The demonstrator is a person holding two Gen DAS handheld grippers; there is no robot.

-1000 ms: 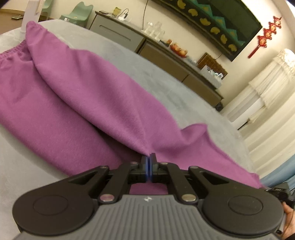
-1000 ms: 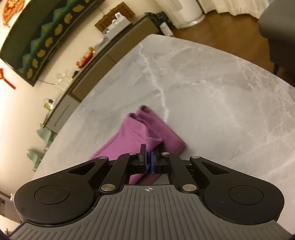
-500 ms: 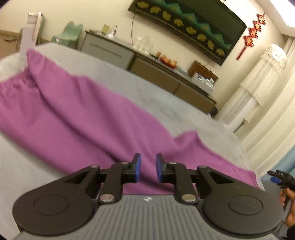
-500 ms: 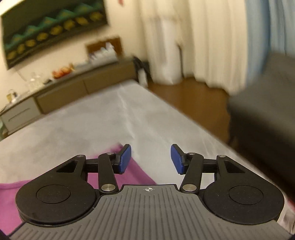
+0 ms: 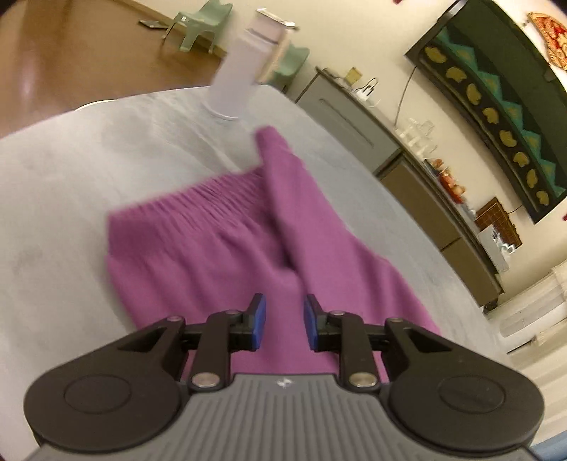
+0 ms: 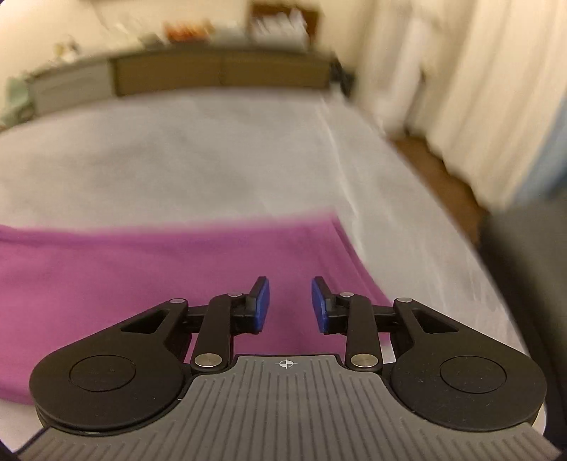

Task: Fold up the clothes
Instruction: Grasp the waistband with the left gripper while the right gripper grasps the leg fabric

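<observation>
both grippers empty above the purple trousers

my left gripper [image 5: 281,321] has its blue pads [image 5: 258,319] apart by a narrow gap and the jaws are opening; nothing sits between them, only the trousers [image 5: 226,262] below. i cannot tell whether the tips touch the cloth. my right gripper [image 6: 290,305] also stands apart with an empty gap, and its jaws are closing. under it lies the other end of the trousers [image 6: 141,276], spread flat.

in the left view the trousers lie on the grey table [image 5: 88,152], the gathered waistband [image 5: 198,198] towards the far side and one leg folded up over it, its cuff near a pale, blurred bottle [image 5: 241,71] standing at the far table edge. in the right view the purple cloth runs from the left border to a hem near the table's right edge [image 6: 407,212]; this view is smeared by motion.

around the table i see a brown wooden floor [image 5: 71,53], green chairs [image 5: 202,21], a long low cabinet [image 5: 407,177] along the wall with small items on top, a dark wall panel with gold shapes [image 5: 496,106], and pale curtains [image 6: 460,88] on the right side.
</observation>
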